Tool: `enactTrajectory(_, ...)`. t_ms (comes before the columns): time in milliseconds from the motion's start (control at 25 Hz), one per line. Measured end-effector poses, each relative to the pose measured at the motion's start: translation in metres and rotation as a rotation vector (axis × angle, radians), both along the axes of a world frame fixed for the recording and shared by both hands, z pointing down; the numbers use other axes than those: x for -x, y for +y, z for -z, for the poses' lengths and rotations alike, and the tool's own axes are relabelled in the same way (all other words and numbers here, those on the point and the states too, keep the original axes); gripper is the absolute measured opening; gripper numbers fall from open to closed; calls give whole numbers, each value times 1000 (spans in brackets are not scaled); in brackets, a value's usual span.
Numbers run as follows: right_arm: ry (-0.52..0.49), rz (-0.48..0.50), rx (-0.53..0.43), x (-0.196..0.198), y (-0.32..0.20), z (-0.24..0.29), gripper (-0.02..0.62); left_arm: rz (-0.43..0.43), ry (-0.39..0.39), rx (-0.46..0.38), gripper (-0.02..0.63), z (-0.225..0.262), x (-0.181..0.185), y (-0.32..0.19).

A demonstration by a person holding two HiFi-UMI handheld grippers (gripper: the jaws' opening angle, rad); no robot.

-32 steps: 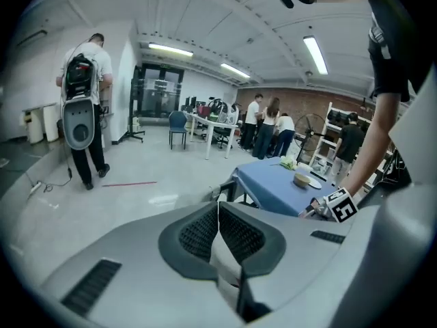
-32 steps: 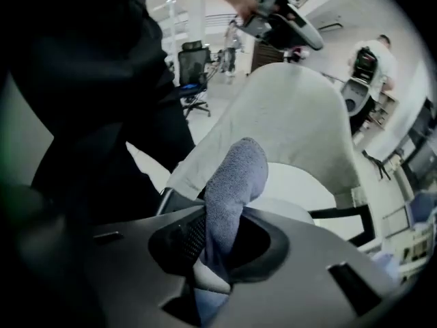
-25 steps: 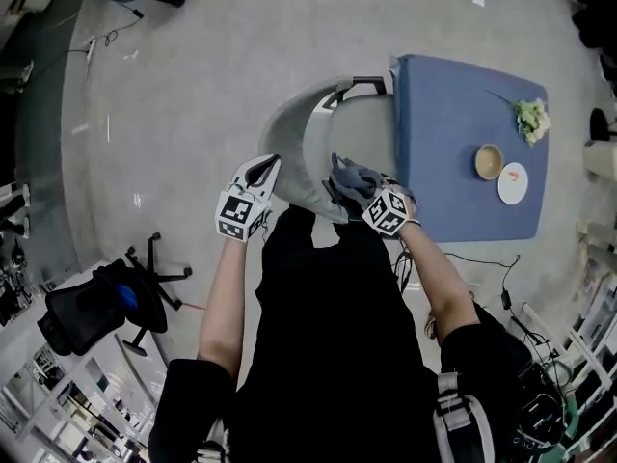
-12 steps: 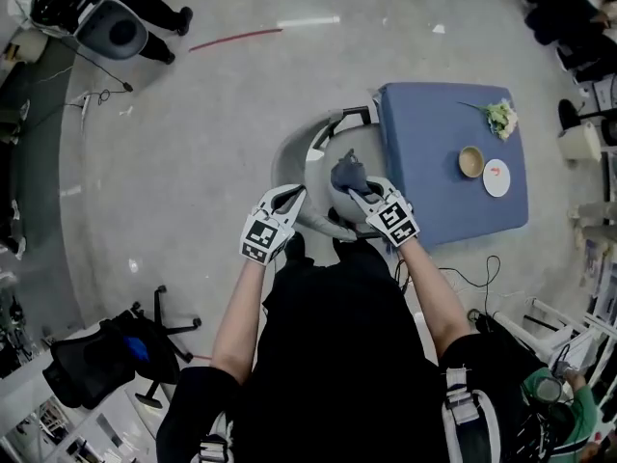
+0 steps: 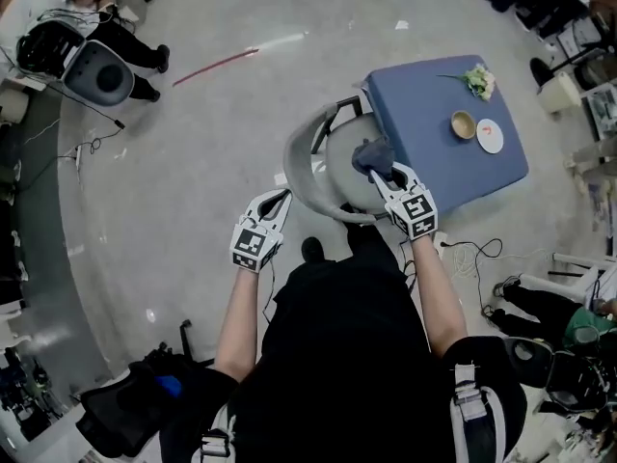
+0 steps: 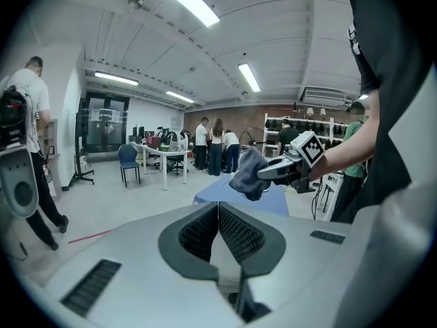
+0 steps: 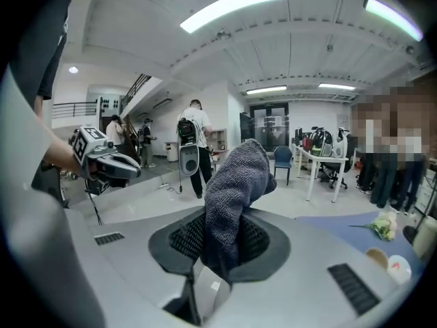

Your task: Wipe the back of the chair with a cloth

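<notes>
A grey chair stands by the table; its curved back (image 5: pixel 300 169) wraps round the seat (image 5: pixel 343 165). My right gripper (image 5: pixel 380 168) is shut on a dark grey-blue cloth (image 5: pixel 368 151), held above the seat's table-side edge. In the right gripper view the cloth (image 7: pixel 236 178) stands bunched up out of the jaws. My left gripper (image 5: pixel 277 200) is shut with nothing in it, just outside the back's near-left curve; whether it touches is unclear. The left gripper view shows its pads pressed together, and the right gripper (image 6: pixel 272 173) with the cloth (image 6: pixel 248 173) beyond.
A blue table (image 5: pixel 431 102) beside the chair carries a bowl (image 5: pixel 463 124), a plate (image 5: pixel 490 135) and flowers (image 5: pixel 477 80). A black office chair (image 5: pixel 130 415) is at lower left. A person with a backpack (image 5: pixel 93 66) stands top left. Cables (image 5: pixel 472 255) lie on the floor at right.
The right gripper has carried the cloth from the near end of the chair back out over the seat, towards the table. The left gripper stays beside the back. The head view has shifted.
</notes>
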State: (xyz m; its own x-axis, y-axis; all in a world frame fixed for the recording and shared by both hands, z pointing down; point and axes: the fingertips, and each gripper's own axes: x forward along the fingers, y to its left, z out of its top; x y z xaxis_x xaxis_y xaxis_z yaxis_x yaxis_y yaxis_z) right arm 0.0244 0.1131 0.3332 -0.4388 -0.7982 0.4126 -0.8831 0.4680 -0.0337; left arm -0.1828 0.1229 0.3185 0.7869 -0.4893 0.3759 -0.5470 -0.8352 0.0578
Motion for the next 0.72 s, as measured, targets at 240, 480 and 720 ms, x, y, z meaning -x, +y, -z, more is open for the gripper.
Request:
enactTrajectory(240, -11, -80, -9, 13, 45, 6, 100, -59, 55, -18, 25, 14, 12, 22)
enactTrajectory(480, 8, -99, -15, 40, 72, 11, 100, -80, 60, -32, 25, 19, 50, 55)
enactTrajectory(720, 29, -87, -23, 73, 69, 18, 100, -41, 55, -15, 25, 18, 102, 63)
